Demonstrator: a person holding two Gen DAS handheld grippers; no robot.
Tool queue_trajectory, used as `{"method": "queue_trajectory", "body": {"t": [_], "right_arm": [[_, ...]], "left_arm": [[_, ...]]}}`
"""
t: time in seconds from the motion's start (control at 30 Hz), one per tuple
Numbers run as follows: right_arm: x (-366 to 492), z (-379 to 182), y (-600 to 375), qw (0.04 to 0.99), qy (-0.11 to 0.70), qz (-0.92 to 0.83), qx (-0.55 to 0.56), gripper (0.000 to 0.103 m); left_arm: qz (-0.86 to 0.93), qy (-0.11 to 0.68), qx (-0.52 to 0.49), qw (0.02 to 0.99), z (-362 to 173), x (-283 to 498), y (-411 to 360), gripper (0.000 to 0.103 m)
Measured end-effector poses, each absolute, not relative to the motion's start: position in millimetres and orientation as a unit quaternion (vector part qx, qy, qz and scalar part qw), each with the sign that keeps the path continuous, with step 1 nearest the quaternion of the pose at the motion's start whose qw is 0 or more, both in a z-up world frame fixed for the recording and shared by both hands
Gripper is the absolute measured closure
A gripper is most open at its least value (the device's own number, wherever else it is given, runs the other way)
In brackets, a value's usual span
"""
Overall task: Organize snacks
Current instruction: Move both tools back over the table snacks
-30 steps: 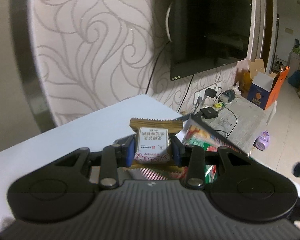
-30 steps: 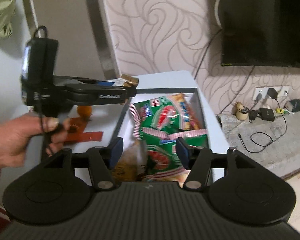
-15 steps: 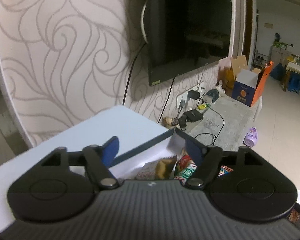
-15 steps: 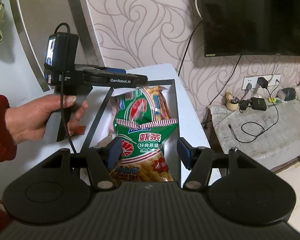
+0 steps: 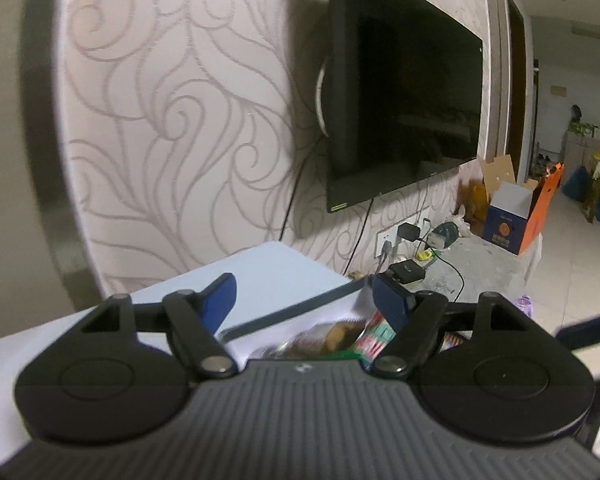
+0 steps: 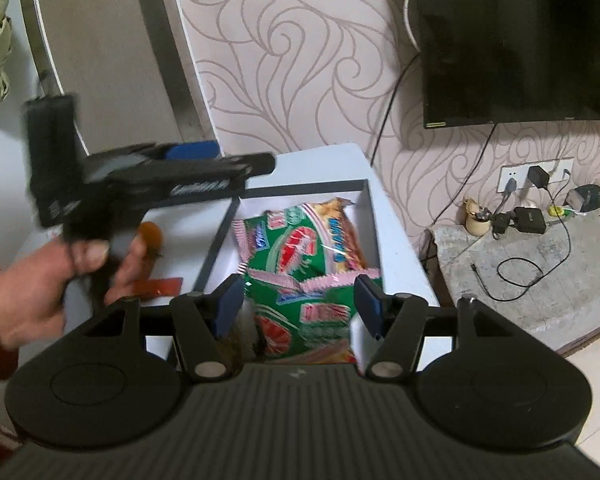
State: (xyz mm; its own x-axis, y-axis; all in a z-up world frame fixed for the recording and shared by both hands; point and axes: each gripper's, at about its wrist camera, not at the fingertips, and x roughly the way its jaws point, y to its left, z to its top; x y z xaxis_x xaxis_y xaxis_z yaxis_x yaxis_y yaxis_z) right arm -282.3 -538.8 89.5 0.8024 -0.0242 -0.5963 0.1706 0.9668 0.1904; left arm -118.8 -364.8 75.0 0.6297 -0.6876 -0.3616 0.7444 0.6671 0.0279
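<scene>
right wrist view: green and red crinkly snack bags point(image 6: 304, 252) already lie in the white dark-rimmed box point(image 6: 370, 216); an orange flat packet point(image 6: 158, 286) waits on the table outside. left gripper point(image 5: 304, 300) gapes empty; right gripper point(image 6: 298, 300) hangs apart, holding nothing.

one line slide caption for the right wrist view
Open right gripper hovers over green snack bags in the white box, left gripper alongside.
</scene>
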Motion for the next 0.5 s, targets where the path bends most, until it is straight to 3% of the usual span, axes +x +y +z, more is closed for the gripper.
{"method": "queue_trajectory", "body": {"t": [0.5], "right_arm": [[-218.7,83.1,-424.8,0.935,0.331,0.056,0.113,0.037]], "left_arm": [[-0.259,0.215,0.103,0.936,45.4,-106.9,-180.3,0.026]]}}
